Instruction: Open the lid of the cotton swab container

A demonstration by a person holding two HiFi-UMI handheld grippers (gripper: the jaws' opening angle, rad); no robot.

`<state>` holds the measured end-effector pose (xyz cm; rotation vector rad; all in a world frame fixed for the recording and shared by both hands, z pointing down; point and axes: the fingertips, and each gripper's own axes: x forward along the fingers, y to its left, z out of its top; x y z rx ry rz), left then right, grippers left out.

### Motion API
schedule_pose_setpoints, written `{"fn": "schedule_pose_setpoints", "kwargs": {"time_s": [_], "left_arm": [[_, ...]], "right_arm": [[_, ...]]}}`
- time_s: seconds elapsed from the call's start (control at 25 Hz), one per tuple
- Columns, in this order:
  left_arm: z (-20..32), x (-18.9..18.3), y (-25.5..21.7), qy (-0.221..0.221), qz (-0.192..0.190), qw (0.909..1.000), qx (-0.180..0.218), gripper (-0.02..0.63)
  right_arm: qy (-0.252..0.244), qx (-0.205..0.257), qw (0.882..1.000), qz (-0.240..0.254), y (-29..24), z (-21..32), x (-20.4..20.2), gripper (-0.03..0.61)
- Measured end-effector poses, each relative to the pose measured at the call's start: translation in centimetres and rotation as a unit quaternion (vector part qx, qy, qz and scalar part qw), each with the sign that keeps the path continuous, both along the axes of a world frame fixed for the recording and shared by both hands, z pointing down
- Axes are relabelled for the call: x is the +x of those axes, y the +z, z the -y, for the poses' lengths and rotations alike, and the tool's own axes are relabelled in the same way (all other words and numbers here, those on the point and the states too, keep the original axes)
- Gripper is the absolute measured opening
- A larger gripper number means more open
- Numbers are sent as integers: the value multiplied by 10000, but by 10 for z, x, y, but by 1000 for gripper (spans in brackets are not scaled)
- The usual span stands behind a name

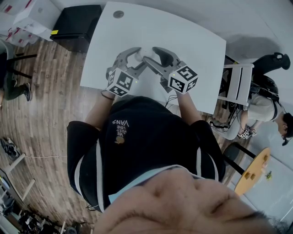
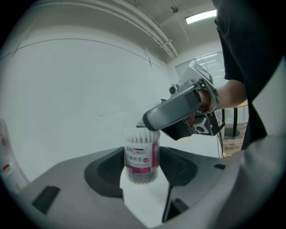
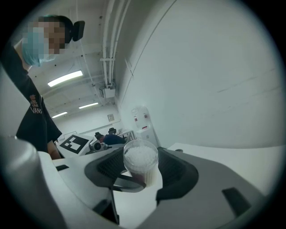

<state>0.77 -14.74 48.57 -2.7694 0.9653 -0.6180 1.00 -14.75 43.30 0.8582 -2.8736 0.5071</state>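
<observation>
A clear cotton swab container (image 2: 142, 154) with a pink label stands upright between the pads of my left gripper (image 2: 142, 166), which is shut on its body. From above, my right gripper (image 3: 140, 169) has its pads against both sides of the round clear lid (image 3: 140, 156), with white swab tips showing through it. In the left gripper view, the right gripper's grey jaw reaches in from the right and meets the container's top. In the head view, both grippers, left (image 1: 136, 55) and right (image 1: 149, 58), meet over the white table (image 1: 192, 41), and they mostly hide the container.
A black cabinet (image 1: 78, 27) and white boxes (image 1: 27, 18) stand beyond the table's left end. A white rack (image 1: 236, 82) and a seated person (image 1: 265, 107) are at the right. A small round grommet (image 1: 118, 14) sits near the table's far edge.
</observation>
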Motion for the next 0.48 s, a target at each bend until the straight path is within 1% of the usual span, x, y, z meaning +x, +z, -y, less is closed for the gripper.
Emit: {"fn": "schedule_pose_setpoints", "kwargs": {"time_s": [0.08,0.2,0.36,0.48], "left_arm": [[1,0,-1,3,-45,10000,14,252],[3,-1,-4,-14,-119,9999,15,252],[6,-1,-4,-18,-129,9999,5,252],[7,-1,-4,-23,-127,9999,0,251]], "right_arm": [[28,-5,10000,71,-2,1,1,249],[70,139,9999,-10,-5,2,1,249],[120,236,9996,-77,-7,5,4,252],[216,292,9993,-5,-11,8,9,252]]}}
